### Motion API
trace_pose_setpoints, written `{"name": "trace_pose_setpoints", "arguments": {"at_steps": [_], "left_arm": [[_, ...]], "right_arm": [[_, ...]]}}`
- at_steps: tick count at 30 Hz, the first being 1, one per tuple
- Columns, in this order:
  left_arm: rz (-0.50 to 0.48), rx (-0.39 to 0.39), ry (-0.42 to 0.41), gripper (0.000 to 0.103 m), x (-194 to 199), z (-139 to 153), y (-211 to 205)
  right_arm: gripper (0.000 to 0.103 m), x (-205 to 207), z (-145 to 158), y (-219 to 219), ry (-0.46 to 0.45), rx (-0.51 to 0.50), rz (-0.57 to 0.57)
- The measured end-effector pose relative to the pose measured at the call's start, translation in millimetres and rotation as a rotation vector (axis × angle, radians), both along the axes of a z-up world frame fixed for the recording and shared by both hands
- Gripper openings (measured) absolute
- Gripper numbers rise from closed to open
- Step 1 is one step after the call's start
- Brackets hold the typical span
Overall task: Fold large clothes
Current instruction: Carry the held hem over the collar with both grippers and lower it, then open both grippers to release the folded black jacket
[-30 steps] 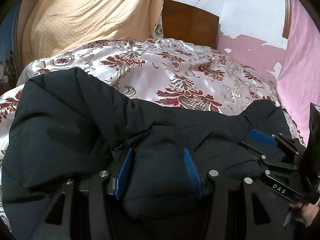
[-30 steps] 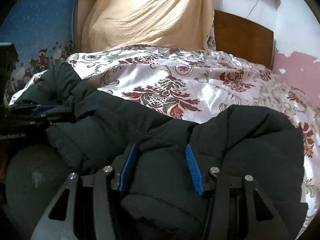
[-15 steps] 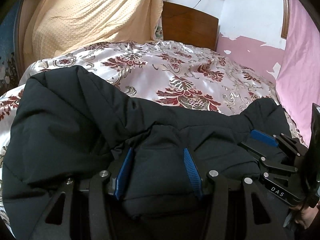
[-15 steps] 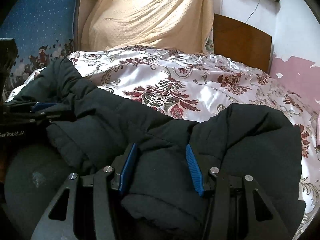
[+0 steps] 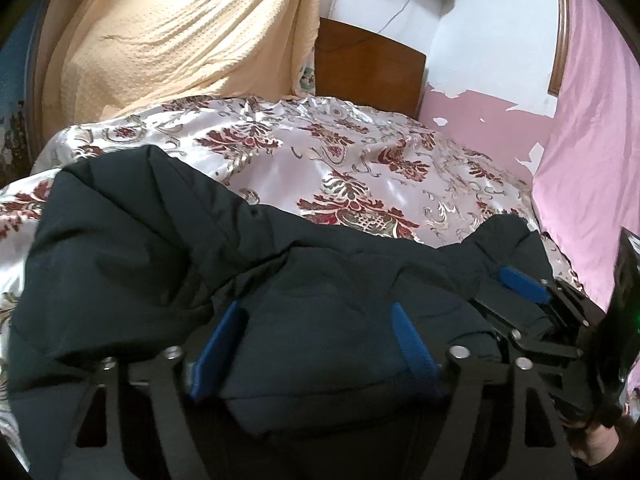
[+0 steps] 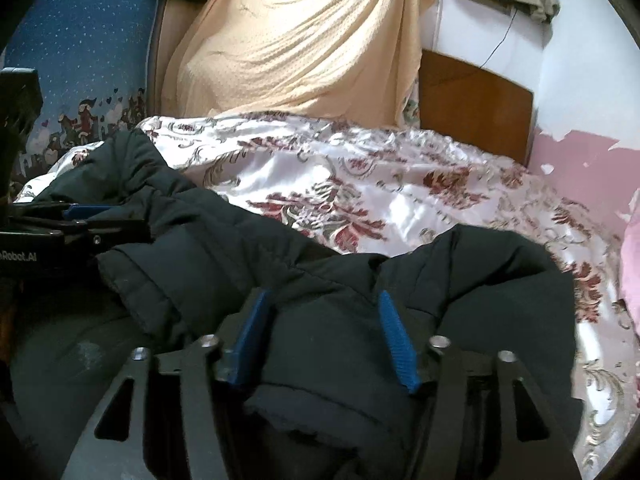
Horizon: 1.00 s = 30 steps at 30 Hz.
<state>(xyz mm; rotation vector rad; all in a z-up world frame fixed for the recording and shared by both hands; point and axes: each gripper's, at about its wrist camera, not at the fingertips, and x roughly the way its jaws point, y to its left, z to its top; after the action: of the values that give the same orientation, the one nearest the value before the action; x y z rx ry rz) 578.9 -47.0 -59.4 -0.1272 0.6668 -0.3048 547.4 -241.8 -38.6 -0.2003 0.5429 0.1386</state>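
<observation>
Claws (image 5: 316,344) (image 6: 320,332) angled downward, jaws opening around jacket (image 5: 120,260).

Bed (image 5: 360,168) covered with a shiny white spread, dark red floral pattern. Wooden headboard (image 5: 368,68) behind it. Peach dotted cloth (image 5: 180,40) draped at the back left. Back wall (image 5: 492,32) white on top, pink below, paint peeling. Pink curtain (image 5: 592,140) on the right. Blue patterned fabric (image 6: 92,60) far left.
</observation>
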Motion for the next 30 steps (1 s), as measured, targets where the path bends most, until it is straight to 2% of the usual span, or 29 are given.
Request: {"name": "trace_pose_setpoints", "arguments": {"at_steps": [2,3,6,10,16,19,20,22,24,26,30], "left_arm": [[0.007,-0.012,-0.015,0.079,-5.0,5.1,1.6],[0.007,-0.017,-0.022,0.08,-6.5,6.5,2.2],[0.008,0.028,-0.008,0.081,-5.7,4.4,-4.2],[0.016,0.066,0.018,0.084,-2.7,-1.7,-7.2],[0.025,0.07,-0.004,0.092,-3.2,-7.4,-9.5],[0.022,0.031,-0.001,0.093,-8.2,-7.7,-2.5],[0.043,0.019,0.015,0.094,-13.1,-5.2,1.5],[0.082,0.034,0.043,0.101,-23.6,0.0,4.9],[0.082,0.112,0.084,0.103,-34.9,4.2,1.7],[0.093,0.179,0.114,0.103,-52.3,10.4,-1.0],[0.115,0.188,0.153,0.103,-95.5,26.2,2.7]], "right_arm": [[0.081,-10.9,7.2,-0.3,-0.036,-0.012,-0.015],[0.084,-14.6,9.9,0.0,-0.052,-0.015,-0.016],[0.085,-18.6,15.3,0.5,-0.066,-0.022,-0.015],[0.087,-9.8,10.8,-5.5,0.008,-0.006,-0.035],[0.094,3.3,-4.5,-21.2,0.085,0.087,-0.038],[0.095,2.3,-7.2,-23.8,0.094,0.112,-0.033],[0.095,-2.3,-6.5,-26.2,0.099,0.133,-0.036],[0.096,-13.6,-4.5,-32.3,0.141,0.182,-0.05],[0.096,-28.2,-0.5,-38.5,0.198,0.201,-0.071],[0.096,-48.4,7.1,-43.4,0.204,0.219,-0.081],[0.096,-100.6,18.6,-49.0,0.252,0.265,-0.103]]}}
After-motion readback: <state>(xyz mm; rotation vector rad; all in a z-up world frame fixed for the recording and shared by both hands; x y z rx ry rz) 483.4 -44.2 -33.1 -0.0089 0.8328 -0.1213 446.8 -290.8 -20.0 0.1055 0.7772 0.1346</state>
